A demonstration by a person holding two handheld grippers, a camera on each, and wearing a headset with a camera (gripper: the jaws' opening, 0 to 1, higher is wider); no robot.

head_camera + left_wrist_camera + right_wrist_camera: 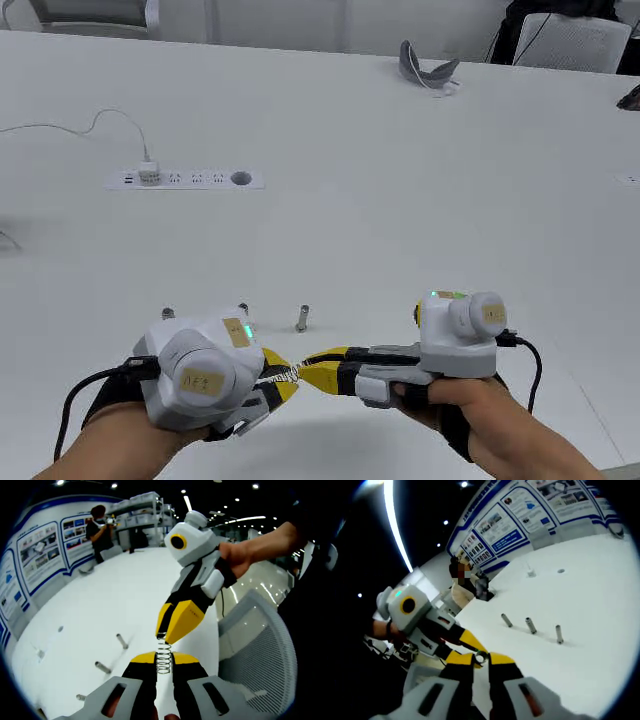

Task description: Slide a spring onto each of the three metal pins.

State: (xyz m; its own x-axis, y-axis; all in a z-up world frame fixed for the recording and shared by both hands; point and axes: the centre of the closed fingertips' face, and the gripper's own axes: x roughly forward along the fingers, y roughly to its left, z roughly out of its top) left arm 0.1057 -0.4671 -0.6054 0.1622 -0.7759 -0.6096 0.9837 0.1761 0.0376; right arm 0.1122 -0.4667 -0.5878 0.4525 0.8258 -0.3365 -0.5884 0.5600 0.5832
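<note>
Right now my left gripper (283, 378) and my right gripper (310, 366) meet tip to tip above the near edge of the table (400, 200). The spring (293, 374) lies roughly level between them, held off the surface.

My left fingers (142, 658) are drawn in on the spring and pinch its coils from both sides. My right fingers (502, 660) are closed on its other end, and in the right gripper view I look straight down its round mouth between the yellow tips. So both grippers have hold of the one spring, facing each other.

Just beyond my grippers, three pins stand upright in a row along the near edge, a little left of the middle: the left pin (168, 313), the middle pin (243, 308) and the right pin (302, 318). The right pin is the one nearest the spring, standing behind it and apart from it. The left pin peeks out over the body of my left gripper.

Farther in, on the left half of the table, a power strip (185, 179) lies flat. A white charger (149, 172) is plugged in toward its left end, and its cable (60, 127) trails off toward the left edge. A grey curved thing (428, 65) sits by the far edge; I cannot tell what it is. A mesh chair (255, 645) stands beside the table
</note>
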